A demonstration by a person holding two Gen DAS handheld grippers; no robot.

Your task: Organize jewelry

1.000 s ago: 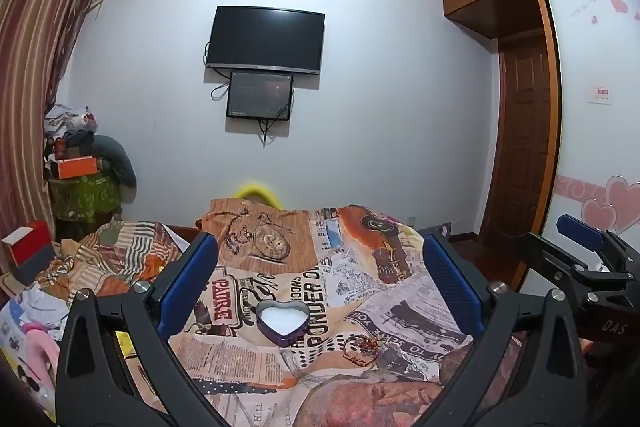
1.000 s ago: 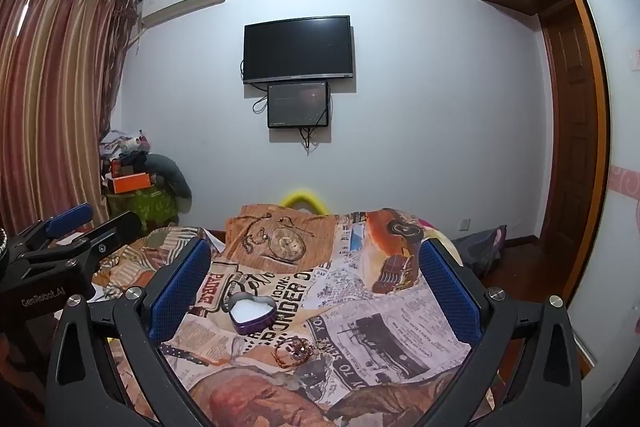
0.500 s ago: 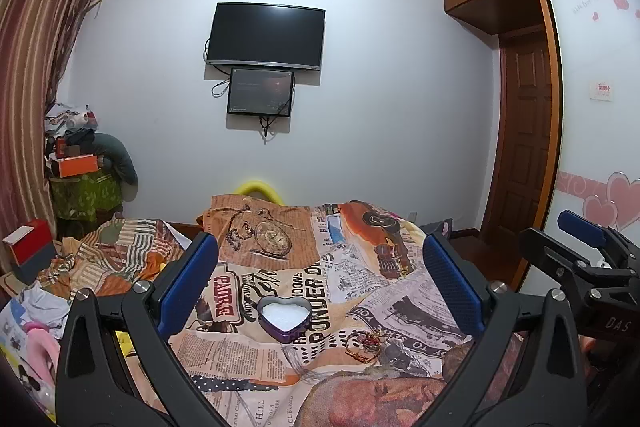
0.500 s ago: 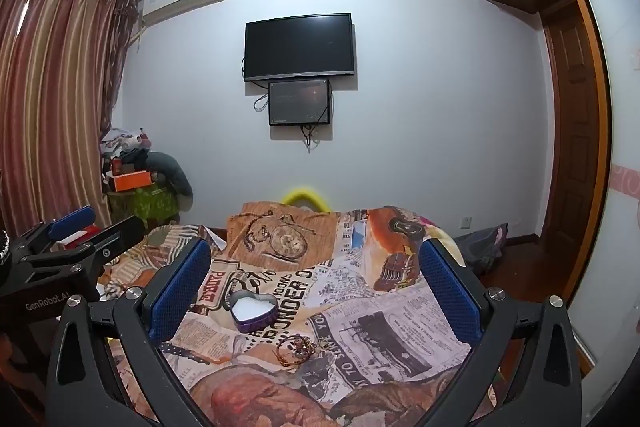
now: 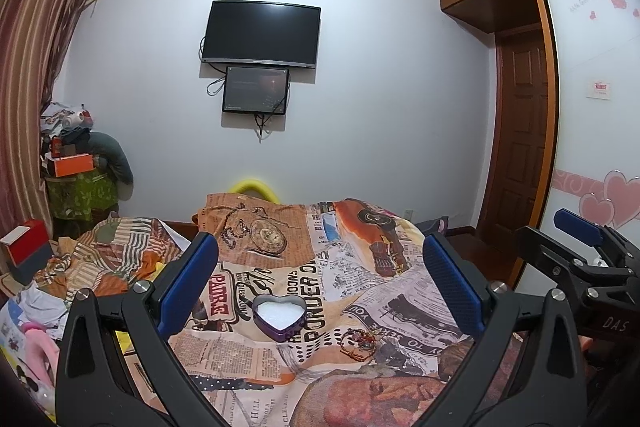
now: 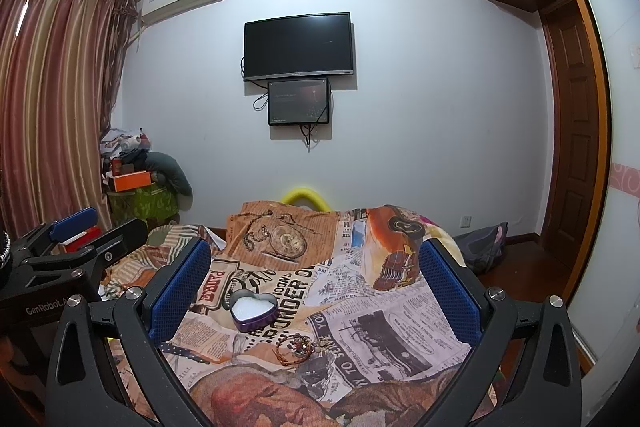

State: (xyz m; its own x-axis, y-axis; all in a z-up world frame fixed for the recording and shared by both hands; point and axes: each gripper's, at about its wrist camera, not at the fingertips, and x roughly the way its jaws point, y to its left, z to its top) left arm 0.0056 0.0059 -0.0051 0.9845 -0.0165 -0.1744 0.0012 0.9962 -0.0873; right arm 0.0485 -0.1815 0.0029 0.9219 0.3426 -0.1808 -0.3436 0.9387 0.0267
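A purple heart-shaped tin with a white lining lies open on the newspaper-print bedspread. Just to its right and nearer me lies a small heap of beaded jewelry. My left gripper hangs open above the bed, well short of the tin, nothing between its blue pads. My right gripper is open too and holds nothing. Each gripper shows at the edge of the other's view: the right one, the left one.
Crumpled striped bedding and clutter lie at the left of the bed. A stack of boxes and bags fills the far left corner by the curtain. A wardrobe and brown door stand at the right. Screens hang on the far wall.
Both views have tilted slightly, so the tin and jewelry sit a little lower in frame. Both grippers stay open and nothing on the bed has moved.
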